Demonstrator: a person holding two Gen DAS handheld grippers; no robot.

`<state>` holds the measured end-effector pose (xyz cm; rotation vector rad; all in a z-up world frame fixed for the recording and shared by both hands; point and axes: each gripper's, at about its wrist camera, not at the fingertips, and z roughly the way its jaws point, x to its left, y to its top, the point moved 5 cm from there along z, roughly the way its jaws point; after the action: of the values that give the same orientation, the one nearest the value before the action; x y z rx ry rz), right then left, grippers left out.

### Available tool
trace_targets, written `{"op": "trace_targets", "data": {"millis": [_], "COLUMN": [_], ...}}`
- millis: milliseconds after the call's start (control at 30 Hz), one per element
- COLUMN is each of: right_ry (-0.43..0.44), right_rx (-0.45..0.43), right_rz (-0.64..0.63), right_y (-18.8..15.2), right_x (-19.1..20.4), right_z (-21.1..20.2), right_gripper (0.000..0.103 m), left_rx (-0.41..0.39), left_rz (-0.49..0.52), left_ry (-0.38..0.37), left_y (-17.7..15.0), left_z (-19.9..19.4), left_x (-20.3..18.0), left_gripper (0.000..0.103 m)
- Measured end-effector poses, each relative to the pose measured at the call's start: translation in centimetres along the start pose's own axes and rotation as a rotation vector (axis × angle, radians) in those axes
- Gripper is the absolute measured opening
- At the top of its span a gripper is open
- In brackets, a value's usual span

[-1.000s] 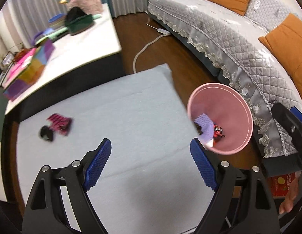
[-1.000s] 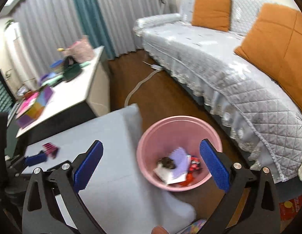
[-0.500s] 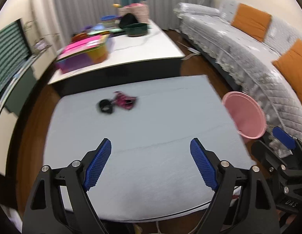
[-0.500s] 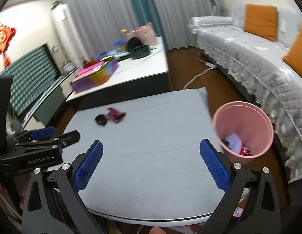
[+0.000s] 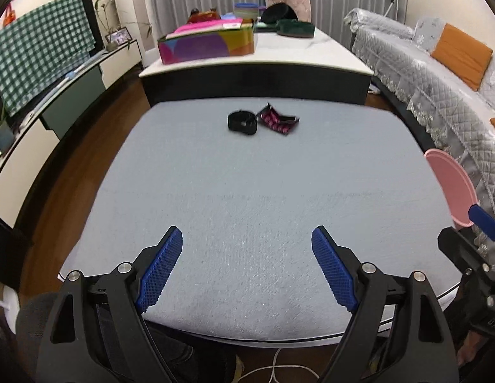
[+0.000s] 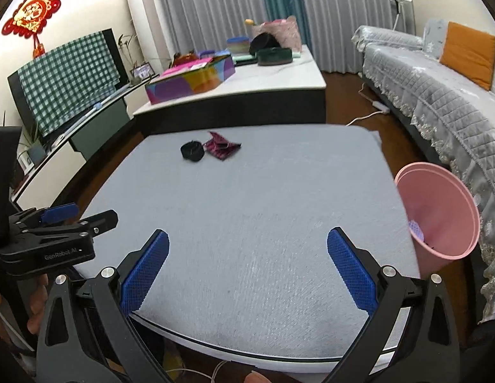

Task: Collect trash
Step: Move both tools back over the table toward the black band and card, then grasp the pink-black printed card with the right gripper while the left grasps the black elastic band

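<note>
Both our claws, left gripper [image 5: 247, 273] and right gripper [image 6: 247, 274], gape wide and empty. The pink wrapper [image 5: 278, 122] and black band [image 5: 242, 122] lie far ahead; our left looks slightly nearer.

Table cover [image 5: 247, 191]: pale grey-blue, plain.
Ring [image 5: 242, 122]: black.
Wrapper [image 5: 277, 120]: dark pink with black stripes.
Bin [image 6: 439, 220]: pink, with a bit of lilac inside.
Left gripper [image 5: 247, 271]: black frame, blue pads with a fine grid texture.
Right gripper [image 6: 247, 274]: black frame, blue pads, same grid texture.
Sofa cover [image 5: 439, 73]: light grey, quilted in diamonds, with a lace edge.
Cushion [image 5: 461, 56]: orange.
Cloth on the television [image 6: 68, 73]: green and white checks.
Box [image 5: 209, 44]: purple, pink, orange and green patches.
Wall ornament [image 6: 30, 14]: red and gold.
Curtains [image 6: 234, 0]: grey, one teal strip.
Floor [image 5: 72, 166]: dark brown wood.
</note>
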<state>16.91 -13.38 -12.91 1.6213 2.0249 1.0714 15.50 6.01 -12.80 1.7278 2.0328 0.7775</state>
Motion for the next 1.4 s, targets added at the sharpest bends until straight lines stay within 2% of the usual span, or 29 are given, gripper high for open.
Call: {"op": "trace_targets", "data": {"millis": [367, 500, 600, 767, 967, 1133, 1267, 1400], "right_ry": [0.005, -0.015, -0.033, -0.041, -0.026, -0.016, -0.003, -0.008], "right_rx": [0.033, 0.05, 0.055, 0.05, 0.077, 0.153, 0.22, 0.251], "right_rz": [0.008, 0.014, 0.012, -0.036, -0.081, -0.121, -0.131, -0.147], "right_y": [-0.5, -0.2, 1.3, 4.7, 9.2, 11.1, 11.3, 11.1], "right_x": [0.0, -0.4, -0.3, 0.4, 1.7, 2.8, 3.8, 4.7], "right_z": [1.1, 1.3, 1.4, 2.7, 8.1, 15.7, 21.6, 25.4], "right_gripper": [0.098, 0.098, 0.098, 0.098, 0.098, 0.098, 0.097, 0.097], "left_rx": [0.02, 0.071, 0.091, 0.088, 0.116, 0.161, 0.179, 0.202], "left_rz": [-0.011, -0.015, -0.038, -0.055, -0.112, -0.152, -0.186, -0.219], "left_ry": [-0.01, 0.018, 0.028, 0.038, 0.067, 0.115, 0.14, 0.158], "left_y": [-0.3, 0.0, 2.0, 7.7, 12.7, 12.9, 13.8, 14.4], "left_z": [0.9, 1.6, 1.7, 3.1, 9.0, 13.7, 15.7, 16.9], "left_x": [0.1, 0.9, 2.2, 3.8, 5.9, 8.6, 10.6, 12.1], "left_gripper": [0.081, 0.081, 0.081, 0.081, 0.081, 0.081, 0.081, 0.081]}}
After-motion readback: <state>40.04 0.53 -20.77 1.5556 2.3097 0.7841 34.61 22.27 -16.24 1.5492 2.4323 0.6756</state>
